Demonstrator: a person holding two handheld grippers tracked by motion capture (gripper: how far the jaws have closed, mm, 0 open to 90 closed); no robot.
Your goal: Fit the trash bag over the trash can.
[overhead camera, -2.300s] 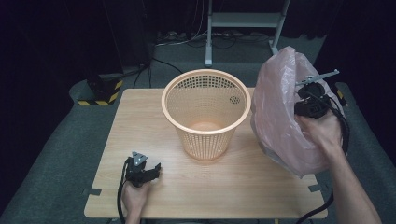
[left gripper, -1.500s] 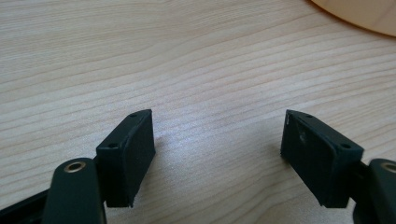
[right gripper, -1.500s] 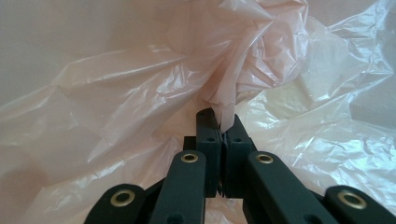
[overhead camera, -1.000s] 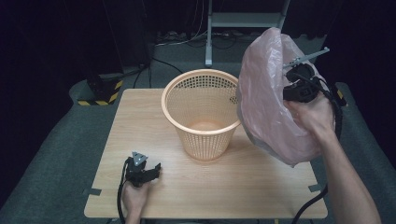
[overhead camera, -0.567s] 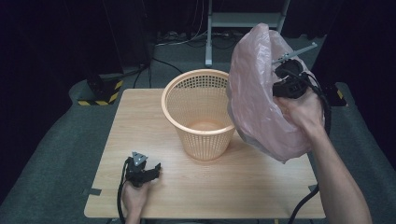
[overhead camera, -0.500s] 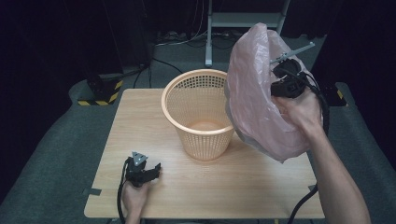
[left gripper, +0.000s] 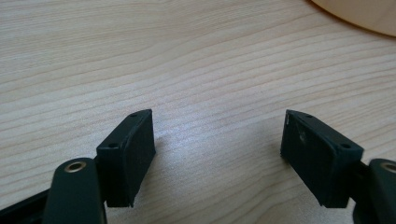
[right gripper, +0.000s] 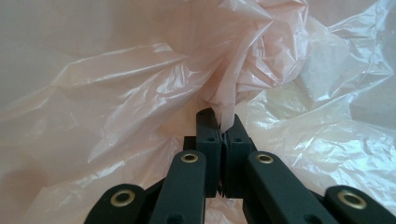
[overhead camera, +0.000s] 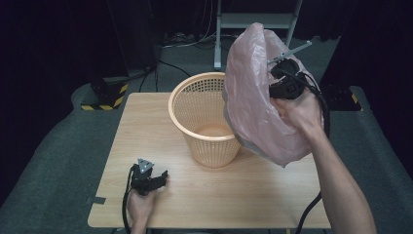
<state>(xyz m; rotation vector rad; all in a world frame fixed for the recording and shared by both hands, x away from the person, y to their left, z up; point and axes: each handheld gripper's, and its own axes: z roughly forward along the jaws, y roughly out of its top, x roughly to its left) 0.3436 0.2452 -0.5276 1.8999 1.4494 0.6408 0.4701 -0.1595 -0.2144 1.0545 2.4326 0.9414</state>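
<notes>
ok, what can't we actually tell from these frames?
- High view: the basket right rim and side wall are hidden behind the pink bag.
- High view: the right gripper jaw tips are buried in the bag's folds.
- Right gripper view: the bag's mouth isn't visible; crumpled plastic covers everything ahead.
- Left gripper view: the basket's base is cut off by the top edge.
- High view: the left gripper jaws are too small to judge.

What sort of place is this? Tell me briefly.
Probably a lab or studio recording setup, not a home: a lone wooden table on grey carpet, black curtains around, a hazard-striped stand base and loose cables on the floor behind.
</notes>
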